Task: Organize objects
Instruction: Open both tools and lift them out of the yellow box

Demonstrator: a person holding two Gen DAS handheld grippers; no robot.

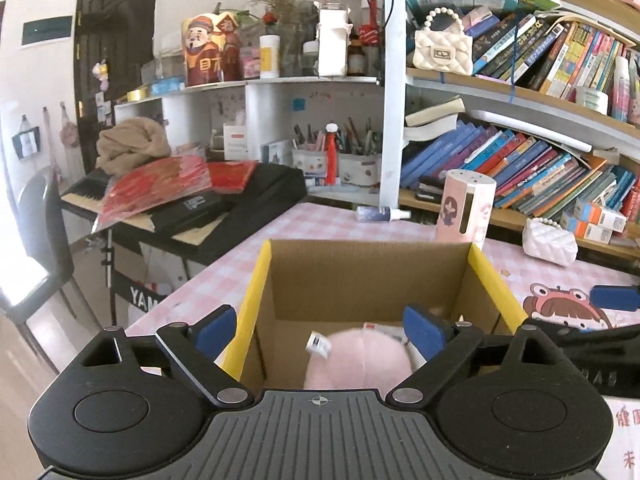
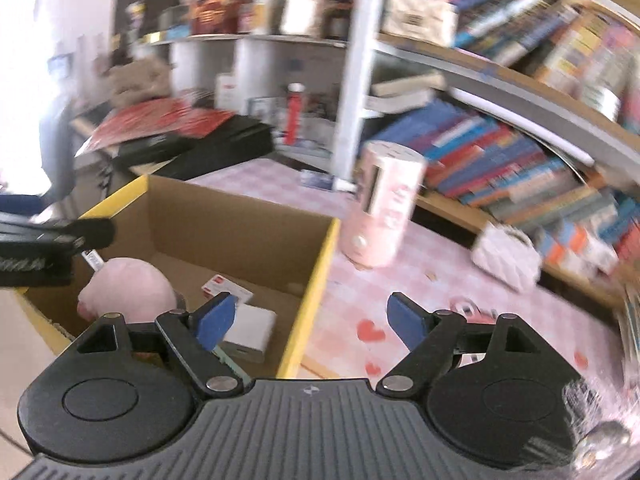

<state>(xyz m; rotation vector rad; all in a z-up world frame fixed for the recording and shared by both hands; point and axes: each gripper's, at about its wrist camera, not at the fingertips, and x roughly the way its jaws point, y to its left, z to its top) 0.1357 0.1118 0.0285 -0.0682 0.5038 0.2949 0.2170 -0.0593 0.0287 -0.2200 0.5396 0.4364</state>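
- Left wrist view: left gripper hung over the cardboard box, tongs apart and empty; pink plush lay inside the box, likely just dropped there, white tag pointing up-left.
- Right wrist view: right gripper straddled the box's yellow edge, tongs apart, holding nothing; plush long axis unclear.

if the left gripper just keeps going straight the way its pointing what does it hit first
Most likely the pink plush toy lying in the cardboard box, right between the open left gripper fingers. Depth is unclear; a flatter path would meet the box's far wall.
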